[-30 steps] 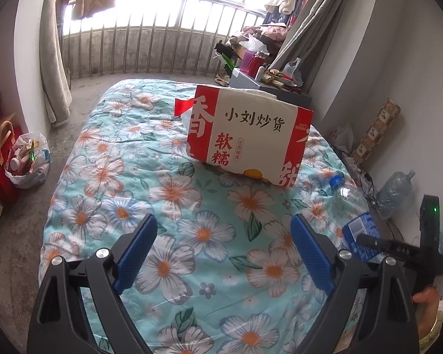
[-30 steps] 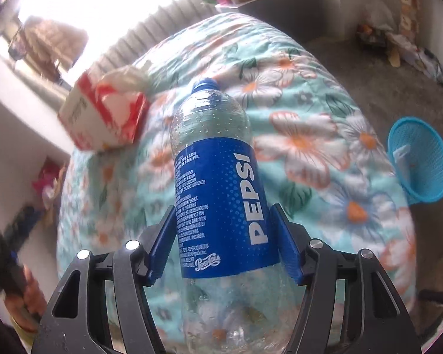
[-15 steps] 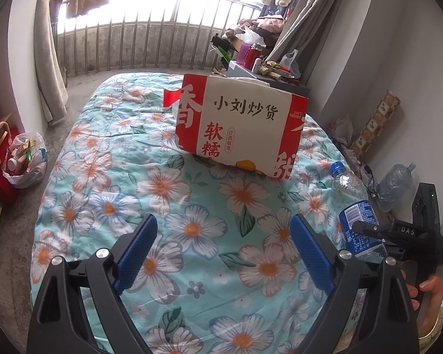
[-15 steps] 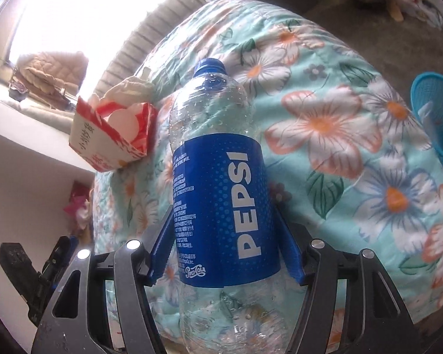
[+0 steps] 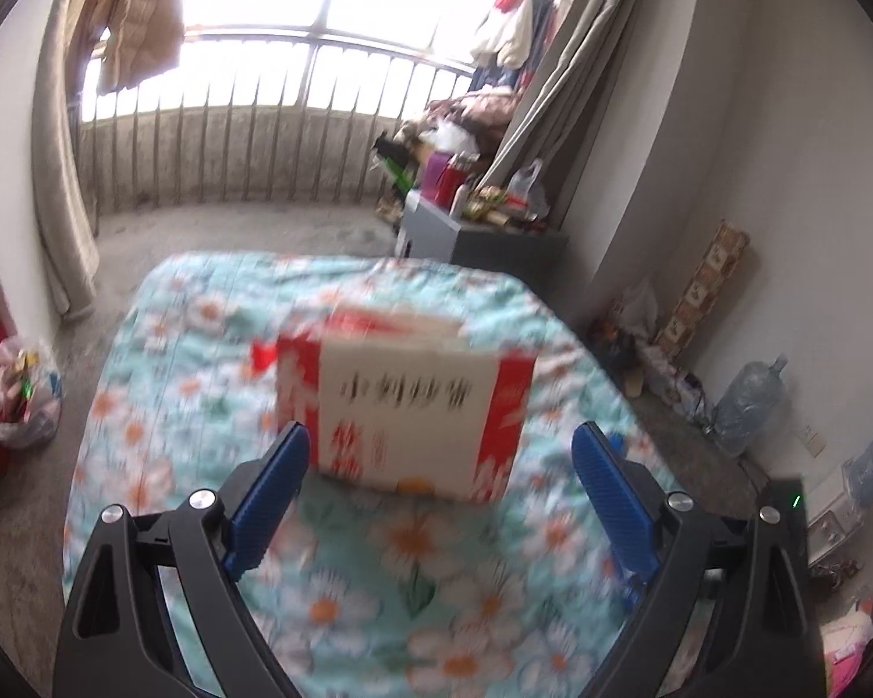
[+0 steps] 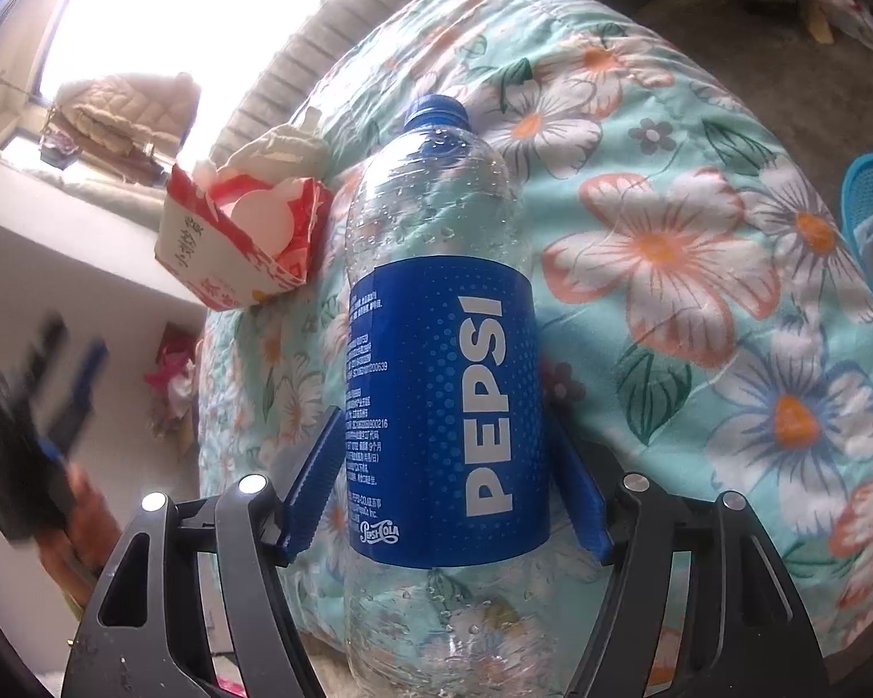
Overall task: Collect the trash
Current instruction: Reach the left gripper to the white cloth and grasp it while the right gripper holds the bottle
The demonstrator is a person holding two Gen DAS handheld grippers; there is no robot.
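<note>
On the bed point(image 5: 163, 407), the snack box point(image 5: 404, 424) sits at twelve o'clock from your left claw point(image 5: 436, 483), broad face toward you, well apart; that claw gapes empty. Your right claw point(image 6: 445, 483) straddles the bottle point(image 6: 436, 320), cap at twelve o'clock; its jaws have just been opening, blue pads beside the label, grip doubtful.
</note>
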